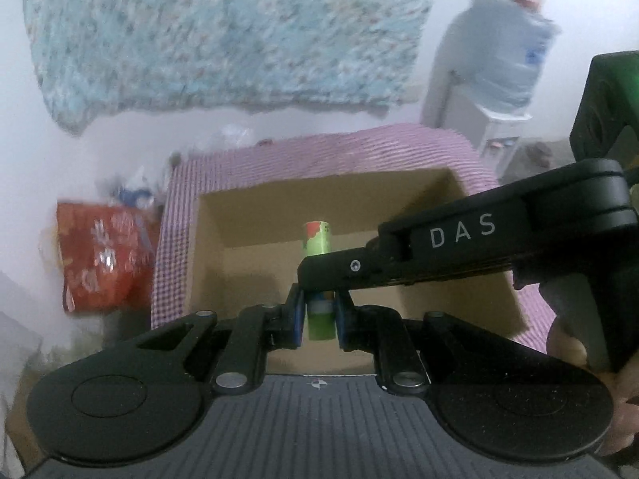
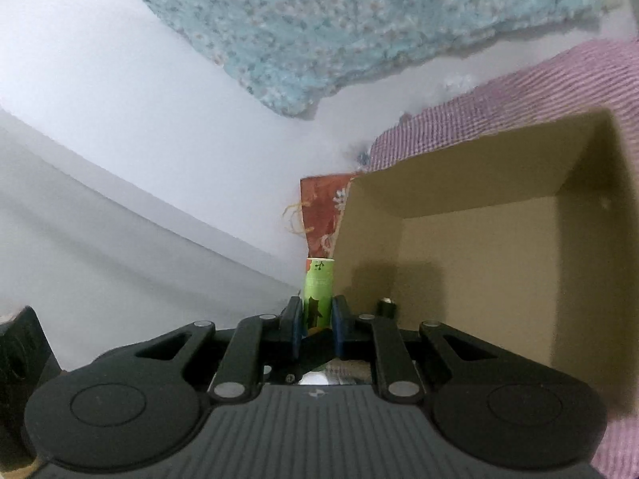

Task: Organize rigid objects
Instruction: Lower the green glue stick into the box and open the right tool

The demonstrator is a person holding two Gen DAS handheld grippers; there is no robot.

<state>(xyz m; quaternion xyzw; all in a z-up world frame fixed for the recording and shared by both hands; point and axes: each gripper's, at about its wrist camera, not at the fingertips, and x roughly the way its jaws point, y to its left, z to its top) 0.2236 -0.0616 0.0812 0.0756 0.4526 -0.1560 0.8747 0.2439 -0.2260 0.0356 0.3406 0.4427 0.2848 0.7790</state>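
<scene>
A green tube with a red and white label (image 1: 318,279) is clamped between the blue pads of my left gripper (image 1: 318,319), above the open cardboard box (image 1: 399,191). My right gripper (image 2: 315,319) is shut on the same green tube (image 2: 318,287) and reaches in from the right across the left wrist view, where its black finger (image 1: 339,271) crosses the tube's middle. In the right wrist view the box (image 2: 479,207) lies to the right of the tube. Its inside looks bare where I can see it.
The box rests on a pink checked cloth (image 1: 319,155). A red patterned bag (image 1: 104,255) stands left of it. A water dispenser with a blue bottle (image 1: 503,60) is at the far right. A light blue speckled fabric (image 1: 223,32) hangs on the white wall.
</scene>
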